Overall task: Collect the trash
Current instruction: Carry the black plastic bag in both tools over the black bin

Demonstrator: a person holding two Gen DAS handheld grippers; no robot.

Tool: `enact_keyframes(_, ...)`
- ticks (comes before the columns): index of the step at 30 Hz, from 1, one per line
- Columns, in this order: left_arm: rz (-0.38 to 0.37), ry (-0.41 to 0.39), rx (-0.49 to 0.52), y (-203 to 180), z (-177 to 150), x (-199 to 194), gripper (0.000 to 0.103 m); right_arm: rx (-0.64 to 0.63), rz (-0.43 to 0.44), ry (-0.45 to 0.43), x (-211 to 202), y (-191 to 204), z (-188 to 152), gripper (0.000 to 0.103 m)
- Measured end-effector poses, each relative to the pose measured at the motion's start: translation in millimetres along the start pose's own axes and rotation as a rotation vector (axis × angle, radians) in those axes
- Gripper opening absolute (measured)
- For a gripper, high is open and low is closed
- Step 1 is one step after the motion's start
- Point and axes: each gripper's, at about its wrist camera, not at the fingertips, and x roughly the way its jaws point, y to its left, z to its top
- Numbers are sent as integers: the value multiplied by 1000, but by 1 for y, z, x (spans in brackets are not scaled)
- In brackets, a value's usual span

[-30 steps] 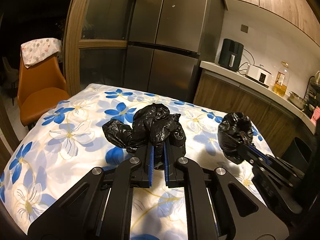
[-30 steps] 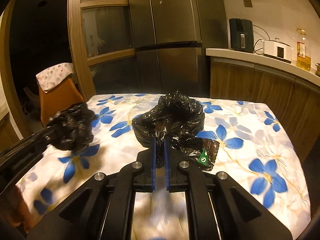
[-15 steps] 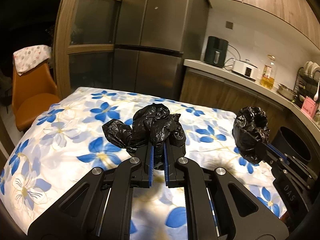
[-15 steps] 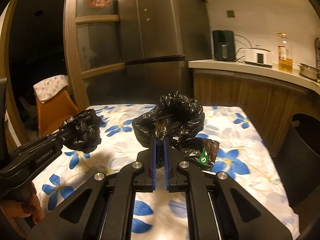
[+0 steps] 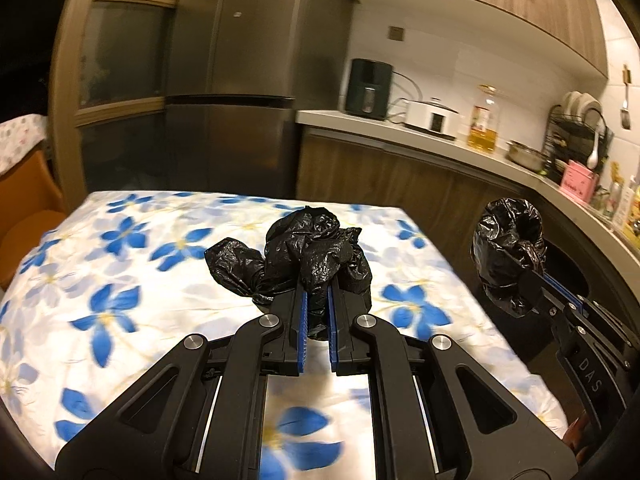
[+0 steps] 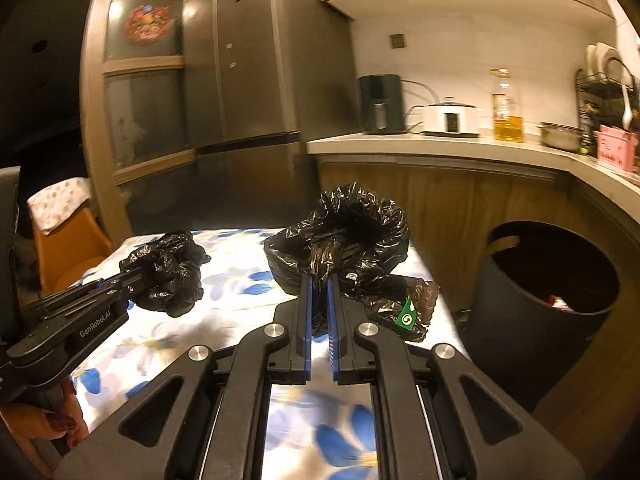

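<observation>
The left gripper (image 5: 316, 316) clamps its fingers on a crumpled black bag (image 5: 308, 252) above the bench's (image 5: 120, 280) right edge; the right gripper (image 6: 319, 308) pinches another black bag (image 6: 340, 248), both lifted clear for carrying toward the dark bin (image 6: 548, 280) beside that edge.

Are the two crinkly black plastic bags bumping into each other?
Apart. The right wrist view shows the tabletop between the left gripper's crumpled black plastic bag and the right gripper's bigger black plastic bag.

a home kitchen: fridge (image 5: 236, 92), countertop (image 6: 440, 146) appliances, dish rack (image 5: 576, 136), floral-clothed table (image 5: 120, 280).
</observation>
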Motion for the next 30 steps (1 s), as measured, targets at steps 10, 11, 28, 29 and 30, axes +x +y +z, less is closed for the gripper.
enact_keyframes(10,-137,-10,89,-80,11,19,8,49,-146,-57,-25,-62,10,8)
enact_keyframes(11,-150,-12,97,-88,12,19,8,53,-161,-63,-27,-68,12,8)
enact_keyframes(28,-383,-61,212,-230,40,32,8,139,-344,-135,-58,-162,33,8)
enact_keyframes(29,-393,-62,216,-238,41,33,8,141,-349,-135,-58,-165,33,8)
enact_keyframes(30,-399,-61,218,-243,41,34,8,146,-353,-135,-58,-168,32,8)
